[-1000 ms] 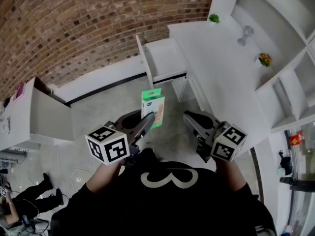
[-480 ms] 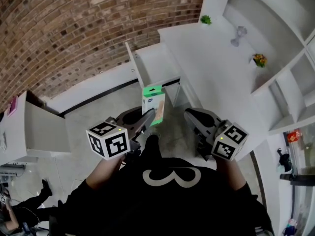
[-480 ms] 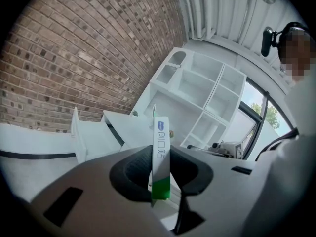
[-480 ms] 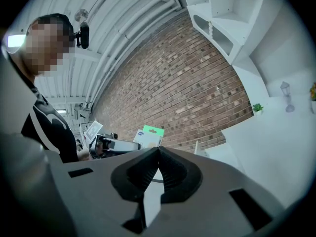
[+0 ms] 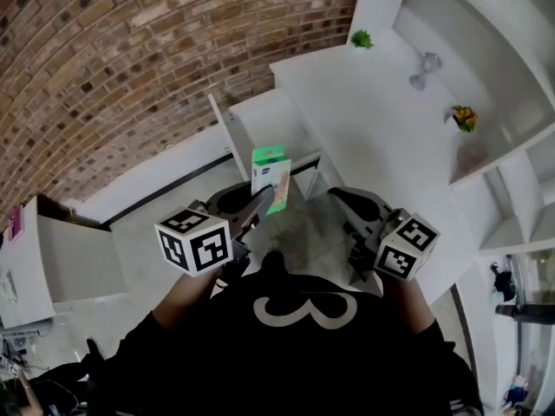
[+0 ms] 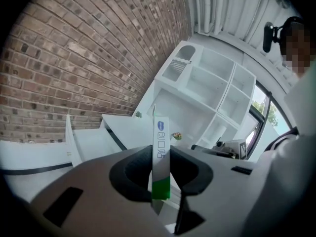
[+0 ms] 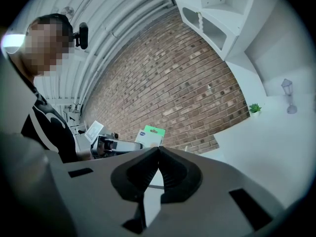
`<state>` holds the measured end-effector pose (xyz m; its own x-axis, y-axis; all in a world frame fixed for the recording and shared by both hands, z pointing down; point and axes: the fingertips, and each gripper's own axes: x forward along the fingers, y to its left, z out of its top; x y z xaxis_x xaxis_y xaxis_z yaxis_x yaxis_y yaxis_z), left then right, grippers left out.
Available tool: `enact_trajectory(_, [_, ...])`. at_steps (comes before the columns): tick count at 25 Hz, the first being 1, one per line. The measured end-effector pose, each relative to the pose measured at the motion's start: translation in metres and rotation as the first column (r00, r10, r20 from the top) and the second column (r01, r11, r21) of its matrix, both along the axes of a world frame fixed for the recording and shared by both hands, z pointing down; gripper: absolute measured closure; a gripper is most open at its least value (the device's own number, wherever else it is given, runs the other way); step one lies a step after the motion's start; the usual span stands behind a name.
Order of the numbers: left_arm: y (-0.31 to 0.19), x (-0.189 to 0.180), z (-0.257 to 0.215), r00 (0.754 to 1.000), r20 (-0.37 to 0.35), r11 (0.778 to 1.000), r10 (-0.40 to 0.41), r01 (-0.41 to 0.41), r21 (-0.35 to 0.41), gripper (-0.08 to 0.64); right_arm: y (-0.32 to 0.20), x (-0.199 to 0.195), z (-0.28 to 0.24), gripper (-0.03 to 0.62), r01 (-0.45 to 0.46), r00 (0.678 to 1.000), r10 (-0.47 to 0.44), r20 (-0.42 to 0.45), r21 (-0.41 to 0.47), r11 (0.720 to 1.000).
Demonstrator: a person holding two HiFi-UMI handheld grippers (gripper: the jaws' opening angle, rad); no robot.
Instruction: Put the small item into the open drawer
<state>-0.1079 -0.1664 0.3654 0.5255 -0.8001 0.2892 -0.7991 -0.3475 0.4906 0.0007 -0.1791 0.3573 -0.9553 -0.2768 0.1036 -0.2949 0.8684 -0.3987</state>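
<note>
Two grippers are being held up in front of a white counter [image 5: 373,137], one of them loaded.

One small green-and-white box [image 5: 270,177] is being clamped upright and edge-on between the jaws of the left gripper [image 5: 263,203]. It is being carried in the air, near the open drawer [image 5: 260,124] but not in it. That drawer is being shown pulled out at the counter's left edge, with only its white floor visible inside. The right gripper [image 5: 341,198] is being held with its jaws pressed together and empty. A small green plant [image 5: 361,39] is being shown at the counter's far corner.
</note>
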Motion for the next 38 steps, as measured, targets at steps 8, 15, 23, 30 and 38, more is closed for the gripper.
enact_trajectory(8, [-0.087, -0.048, 0.038, 0.999, 0.042, 0.998, -0.021, 0.024, -0.062, 0.468, -0.069, -0.031, 0.007, 0.581, -0.056, 0.998, 0.055, -0.021, -0.029, 0.998])
enact_trajectory(15, [-0.147, -0.068, 0.082, 1.000, 0.017, 0.989, 0.008, -0.006, -0.150, 0.468, -0.111, -0.043, 0.027, 0.581, -0.122, 0.991, 0.118, -0.056, -0.075, 0.990])
enact_trajectory(23, [-0.187, -0.065, 0.148, 0.996, 0.048, 0.959, 0.076, -0.059, -0.279, 0.468, -0.139, -0.044, 0.058, 0.581, -0.171, 0.984, 0.161, -0.081, -0.132, 0.976])
enact_trajectory(30, [-0.220, -0.066, 0.197, 0.991, 0.082, 0.923, 0.110, -0.071, -0.378, 0.468, -0.154, -0.045, 0.073, 0.581, -0.206, 0.976, 0.191, -0.103, -0.172, 0.963])
enact_trajectory(38, [-0.254, -0.065, 0.257, 0.966, 0.195, 0.884, 0.172, -0.064, -0.462, 0.468, -0.176, -0.033, 0.085, 0.581, -0.272, 0.961, 0.254, -0.110, -0.195, 0.942])
